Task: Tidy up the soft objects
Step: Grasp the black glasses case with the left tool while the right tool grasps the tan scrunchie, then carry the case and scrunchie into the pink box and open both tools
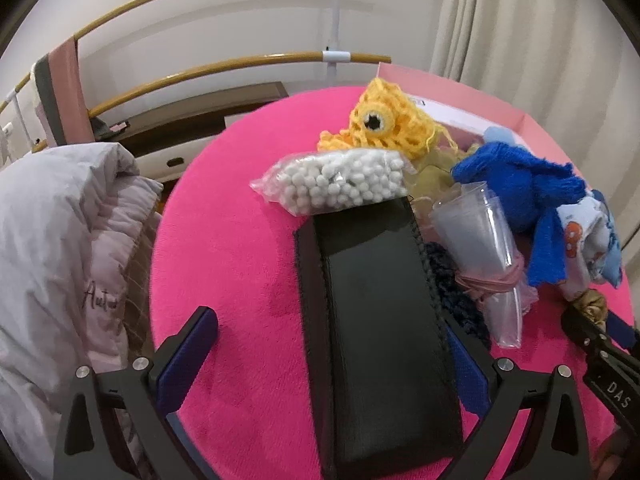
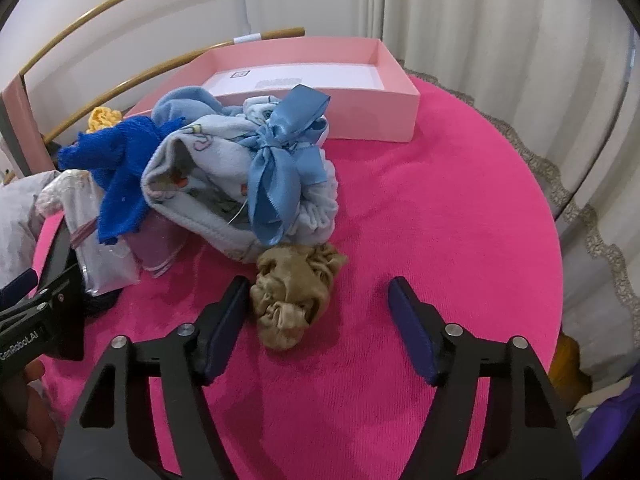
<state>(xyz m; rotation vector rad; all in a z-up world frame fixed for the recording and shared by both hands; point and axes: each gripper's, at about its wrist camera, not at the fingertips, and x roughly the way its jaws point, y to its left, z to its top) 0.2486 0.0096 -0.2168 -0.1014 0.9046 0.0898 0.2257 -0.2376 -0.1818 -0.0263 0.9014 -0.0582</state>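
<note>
Pink plush covers the round table (image 2: 460, 208), a soft nap that keeps the loose things from sliding. At the upper middle of the right view sits a pink cardboard box (image 2: 360, 112), lid off, probably where the soft things are meant to go. Low in the centre of that view the right gripper (image 2: 316, 300) has its fingers (image 2: 226, 320) half spread around an olive satin scrunchie (image 2: 294, 300), crumpled and shiny; the left finger is just beside it, the other stands apart, so nothing is gripped yet. Above it lies a fleece bundle tied with a blue ribbon (image 2: 280, 160), with a ragged blue knit cloth (image 2: 120, 160) to its left.

In the left view, the left gripper (image 1: 328, 344) has wide fingers straddling a flat black leather case (image 1: 372, 320), stitched at the edges; whether they press on it I cannot tell. Beyond it rest a clear bag of white foam balls (image 1: 340, 184) and a yellow crochet toy (image 1: 384, 124).
</note>
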